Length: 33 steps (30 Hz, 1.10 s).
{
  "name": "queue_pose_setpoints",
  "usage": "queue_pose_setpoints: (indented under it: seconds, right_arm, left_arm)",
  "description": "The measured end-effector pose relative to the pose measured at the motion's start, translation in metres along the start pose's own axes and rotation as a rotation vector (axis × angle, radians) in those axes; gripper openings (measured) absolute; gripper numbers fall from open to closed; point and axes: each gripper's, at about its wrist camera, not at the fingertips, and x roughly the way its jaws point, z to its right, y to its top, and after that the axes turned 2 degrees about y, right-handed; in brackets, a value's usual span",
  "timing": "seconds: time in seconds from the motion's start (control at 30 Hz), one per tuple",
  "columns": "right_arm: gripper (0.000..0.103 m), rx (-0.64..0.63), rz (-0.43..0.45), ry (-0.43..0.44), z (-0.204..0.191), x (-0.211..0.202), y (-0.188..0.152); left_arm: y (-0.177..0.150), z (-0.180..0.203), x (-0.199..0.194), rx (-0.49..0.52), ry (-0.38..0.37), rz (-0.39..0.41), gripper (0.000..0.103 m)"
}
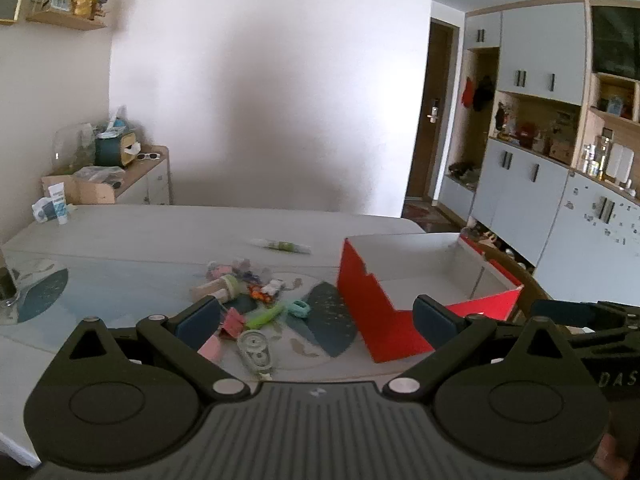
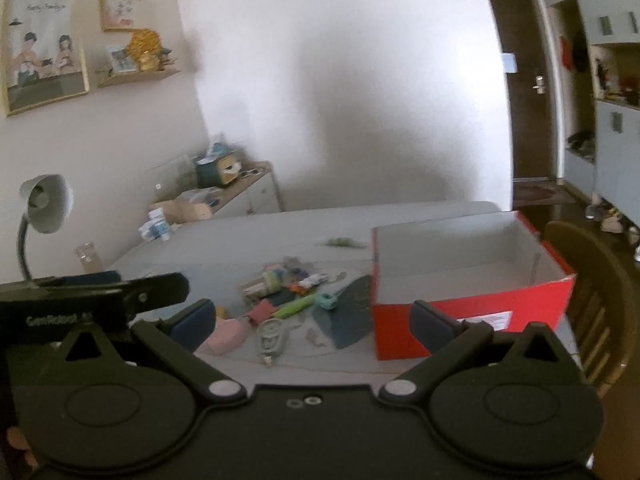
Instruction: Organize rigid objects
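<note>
Left gripper (image 1: pixel 318 322) is held above the near table edge, fingers spread wide, nothing between the pads. Right gripper (image 2: pixel 312 324) is in the same state: fingers released, empty.

The pile of small rigid objects (image 1: pixel 256 300) is seen on the grey table (image 1: pixel 160 232), centre, just left of the red box (image 1: pixel 376 320). A clear tape dispenser (image 1: pixel 256 350) lies nearest, a pink eraser-like block (image 2: pixel 224 338) beside it to the left, a green pen-like item (image 1: pixel 264 317) and a teal clip (image 1: pixel 298 309) further in. A green-and-white tube (image 1: pixel 280 246) lies apart, on the far side of the pile.

The red box is open, white inside, nothing visible in it. A wooden chair (image 2: pixel 588 280) stands right of the box. A desk lamp (image 2: pixel 40 208) and a glass (image 2: pixel 86 256) are seen at far left.
</note>
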Motion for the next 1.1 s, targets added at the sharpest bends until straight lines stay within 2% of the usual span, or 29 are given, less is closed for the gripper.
queue_pose_setpoints:
  seconds: [0.23,0.37,0.47,0.63,0.83,1.1]
  right_arm:
    - [0.103,-0.014,-0.043,0.035,-0.011,0.029,0.007]
    - [0.103,-0.04,-0.075,0.036,-0.019,0.054,0.01]
    - [0.103,-0.064,-0.093,0.029,-0.023,0.074,0.01]
    - [0.103,-0.061,-0.152,0.035,-0.027,0.112,0.004]
    - [0.102,-0.122,-0.207,0.005,-0.038,0.158,-0.005]
    - [0.096,-0.193,-0.309,-0.015,-0.046,0.216,-0.026]
  left_arm:
    - [0.005,-0.029,0.024,-0.015,-0.008,-0.013,0.103]
    - [0.008,-0.05,0.043,0.005,0.007,0.002,0.103]
    - [0.005,-0.068,0.063,0.02,0.005,-0.02,0.103]
    - [-0.007,-0.098,0.102,0.026,0.013,-0.1,0.103]
    - [-0.023,-0.126,0.148,0.011,0.009,-0.194,0.103]
    - [-0.047,-0.146,0.192,0.033,0.011,-0.278,0.103]
